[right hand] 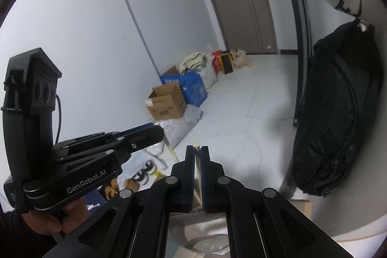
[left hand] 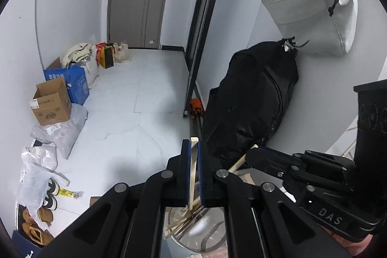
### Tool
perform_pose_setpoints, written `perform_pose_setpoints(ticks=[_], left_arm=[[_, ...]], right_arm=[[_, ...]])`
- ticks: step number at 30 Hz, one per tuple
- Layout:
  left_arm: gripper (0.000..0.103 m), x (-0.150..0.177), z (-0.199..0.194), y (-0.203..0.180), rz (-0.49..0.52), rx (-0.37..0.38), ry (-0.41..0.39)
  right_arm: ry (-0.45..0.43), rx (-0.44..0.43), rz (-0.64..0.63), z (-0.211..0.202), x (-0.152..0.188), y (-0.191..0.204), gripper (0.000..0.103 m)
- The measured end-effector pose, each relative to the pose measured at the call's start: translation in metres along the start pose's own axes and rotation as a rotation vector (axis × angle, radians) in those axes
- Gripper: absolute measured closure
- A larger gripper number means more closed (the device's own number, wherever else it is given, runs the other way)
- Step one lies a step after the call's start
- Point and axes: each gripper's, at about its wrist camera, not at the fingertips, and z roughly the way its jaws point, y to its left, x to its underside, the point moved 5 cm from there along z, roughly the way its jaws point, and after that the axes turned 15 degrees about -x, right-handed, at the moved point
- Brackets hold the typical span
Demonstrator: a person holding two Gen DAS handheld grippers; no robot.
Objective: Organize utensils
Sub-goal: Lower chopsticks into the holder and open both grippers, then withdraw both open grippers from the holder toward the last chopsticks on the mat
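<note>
Black, angled downward side by side, the left gripper [left hand: 193,149] and right gripper [right hand: 197,154], marked "GenRobot.AI" and "DAS", each clamp one wooden chopstick [left hand: 192,171] above a steel bowl [left hand: 208,233].

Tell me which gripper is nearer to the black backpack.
Right. The right gripper is just left of the backpack; the left gripper is farther left, beyond the right one.

The pale tiled floor [left hand: 135,93] carries clutter along the left wall. A brown carton [left hand: 52,102] sits there, with a blue box [left hand: 77,82] just behind it, plastic bags [left hand: 63,134] in front, and shoes [left hand: 49,200] nearer still. A black backpack [left hand: 251,98] stands well apart, across the floor.
</note>
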Motion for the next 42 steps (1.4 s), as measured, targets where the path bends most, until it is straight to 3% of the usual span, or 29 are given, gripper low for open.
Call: perform_pose_setpoints(ticks=[7, 9, 11, 16, 30, 34, 42], left_arm=[[0.098, 0.004, -0.002, -0.007, 0.033, 0.068, 0.044], [0.079, 0.005, 0.000, -0.009, 0.038, 0.082, 0.066], [0.070, 0.006, -0.004, -0.009, 0.039, 0.072, 0.053], [0.069, 0.010, -0.014, -0.006, 0.037, 0.040, 0.036], [0.067, 0.027, -0.041, 0.001, 0.013, -0.042, 0.009], [0.053, 0.037, -0.049, 0.001, -0.007, -0.058, 0.008], [0.051, 0.060, -0.065, 0.004, -0.061, -0.084, 0.005]], right_arm=[[-0.021, -0.042, 0.075, -0.002, 0.002, -0.010, 0.096], [-0.028, -0.038, 0.087, -0.005, 0.002, -0.012, 0.095], [-0.037, -0.032, 0.091, -0.009, 0.003, -0.013, 0.095], [-0.081, 0.019, 0.126, -0.028, 0.010, -0.022, 0.077], [-0.114, 0.048, 0.135, -0.059, 0.031, -0.009, 0.076], [-0.120, 0.042, 0.116, -0.067, 0.038, 0.005, 0.069], [-0.118, 0.041, 0.108, -0.076, 0.060, 0.021, 0.061]])
